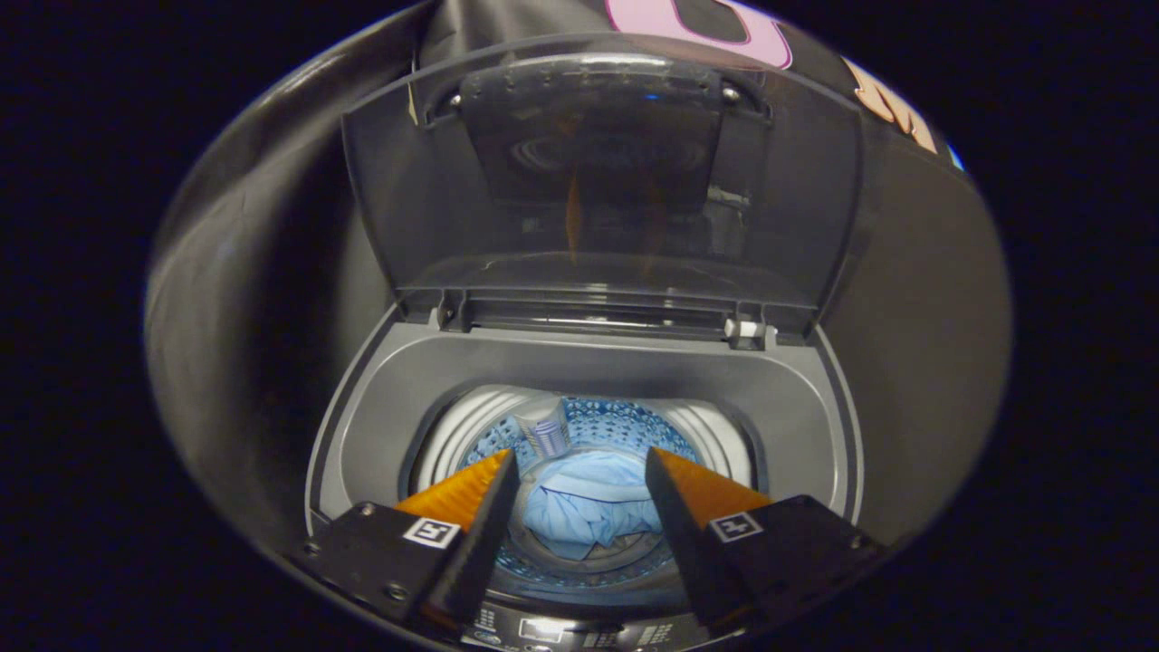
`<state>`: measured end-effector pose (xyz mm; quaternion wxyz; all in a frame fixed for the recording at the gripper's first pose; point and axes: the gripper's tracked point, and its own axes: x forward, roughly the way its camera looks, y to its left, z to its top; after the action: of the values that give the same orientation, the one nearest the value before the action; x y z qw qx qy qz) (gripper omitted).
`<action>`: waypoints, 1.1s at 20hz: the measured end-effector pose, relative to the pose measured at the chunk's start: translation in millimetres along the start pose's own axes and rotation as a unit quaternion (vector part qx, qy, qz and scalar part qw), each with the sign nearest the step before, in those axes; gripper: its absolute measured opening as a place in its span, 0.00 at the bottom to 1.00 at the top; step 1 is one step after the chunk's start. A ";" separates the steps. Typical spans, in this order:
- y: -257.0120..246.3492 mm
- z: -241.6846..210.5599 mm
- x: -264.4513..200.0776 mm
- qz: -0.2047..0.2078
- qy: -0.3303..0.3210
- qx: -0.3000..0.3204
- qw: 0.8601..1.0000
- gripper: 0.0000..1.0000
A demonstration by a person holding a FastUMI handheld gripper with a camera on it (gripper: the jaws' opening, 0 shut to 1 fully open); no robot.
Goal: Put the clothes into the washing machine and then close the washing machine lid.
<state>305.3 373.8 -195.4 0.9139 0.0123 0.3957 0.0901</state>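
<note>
Gripper view: tongs [581, 471] are held spread apart, empty, above the drum.
Clothes: light blue garment [593, 512] is seen inside the washing machine [797, 398].
Lid [598, 181]: propped upright.
Risk: lid could be slammed if pushed carelessly.

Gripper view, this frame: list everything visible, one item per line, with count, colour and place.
washing machine: one, grey top deck, just ahead of the tool.
lid: one, dark translucent, raised upright behind the opening.
drum: one, pale ribbed rim, bluish perforated wall, below the deck.
clothes: one light blue bundle, down in the drum, seen between the fingers.
control panel: one, dark, at the machine's near edge under the fingers.
tool: one, fingers apart above the drum, holding nothing.
</note>
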 end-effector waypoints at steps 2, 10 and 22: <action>1.3 9.9 -12.5 0.004 -0.010 0.003 1.000 1.00; 15.5 67.8 -67.7 -0.003 -0.079 -0.025 0.997 0.99; 11.4 210.8 -141.8 -0.006 -0.225 -0.016 0.974 0.97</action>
<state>361.3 370.6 52.7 0.9801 0.0155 0.1787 0.0854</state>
